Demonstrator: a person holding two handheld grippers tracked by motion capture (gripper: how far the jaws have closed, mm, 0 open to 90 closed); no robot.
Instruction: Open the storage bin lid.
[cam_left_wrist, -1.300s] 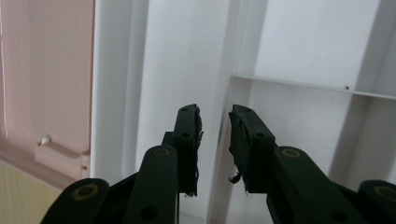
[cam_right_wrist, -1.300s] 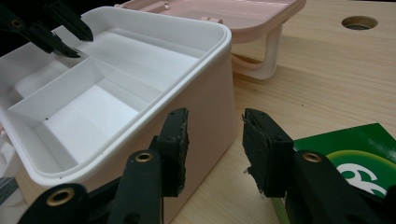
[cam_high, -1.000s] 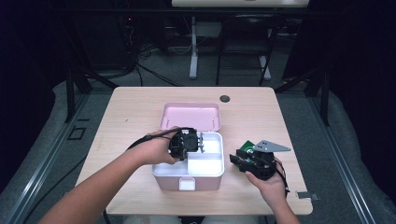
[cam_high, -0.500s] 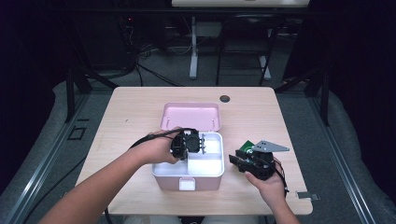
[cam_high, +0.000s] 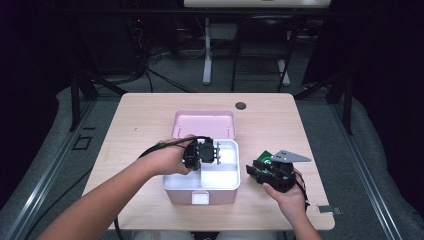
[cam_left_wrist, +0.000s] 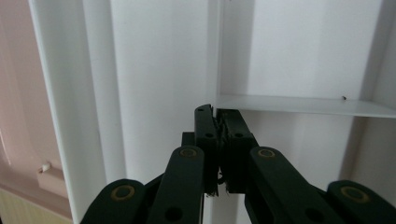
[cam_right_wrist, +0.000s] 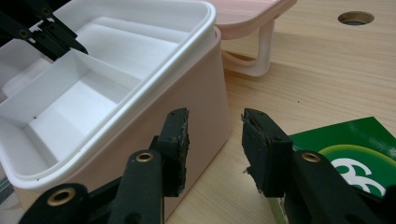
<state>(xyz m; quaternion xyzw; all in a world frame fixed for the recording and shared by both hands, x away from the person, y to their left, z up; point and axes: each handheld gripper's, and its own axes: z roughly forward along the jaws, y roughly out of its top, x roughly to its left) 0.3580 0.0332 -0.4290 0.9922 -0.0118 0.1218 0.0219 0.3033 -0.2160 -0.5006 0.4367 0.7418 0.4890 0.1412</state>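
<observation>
My left fingers (cam_left_wrist: 219, 122) just pinched onto the white tray's divider (cam_left_wrist: 299, 103); right fingers (cam_right_wrist: 212, 140) hang released. Yank crooked and the tray (cam_high: 220, 175) jams in the pink box (cam_high: 175, 196).

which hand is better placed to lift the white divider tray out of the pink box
Left, probably. The left hand-held gripper is already inside the white plastic divider tray, jaws just closed on a thin partition wall. The right hand-held gripper sits open outside the pink plastic box, beside a green card.

2 black grippers (cam_high: 204, 153), brass-coloured rivets, trailing black cable, grey 3-cornered plate
</observation>
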